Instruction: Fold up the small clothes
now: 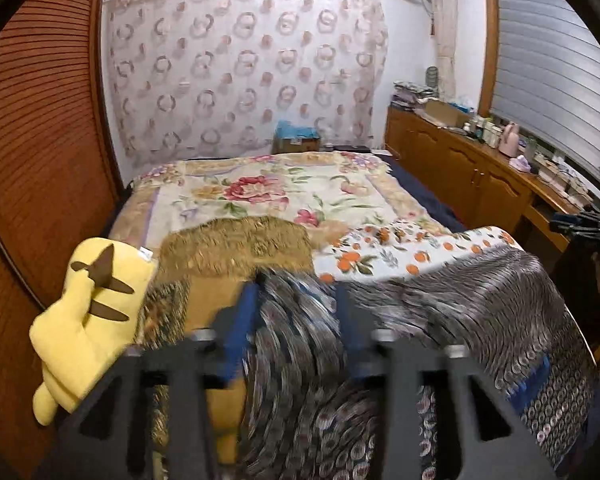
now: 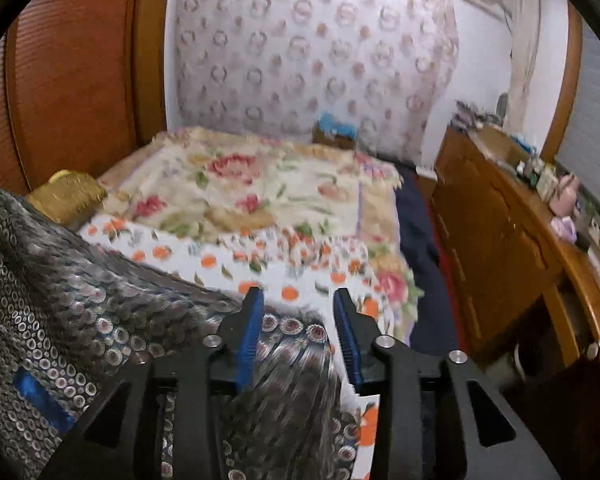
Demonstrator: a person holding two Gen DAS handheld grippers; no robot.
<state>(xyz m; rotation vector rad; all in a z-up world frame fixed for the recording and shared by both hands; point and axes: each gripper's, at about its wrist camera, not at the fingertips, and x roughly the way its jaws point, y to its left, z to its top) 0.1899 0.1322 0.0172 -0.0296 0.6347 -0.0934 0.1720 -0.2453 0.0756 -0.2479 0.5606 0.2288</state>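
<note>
Spread over the near end of the bed, on top of an orange-print sheet and the floral blanket: the grey patterned garment, stretched wide between both hands, one bunched edge running through each set of fingers. Best to let each corner drop clear and flat before backing away, so no fold drags along. Beside the garment's left edge, a yellow plush toy and a fuzzy brown cushion; best kept clear of the next fold. Left gripper: fingers parted, cloth loose between them, seemingly released though blurred. Right gripper: fingers apart, pads off the cloth, released.
</note>
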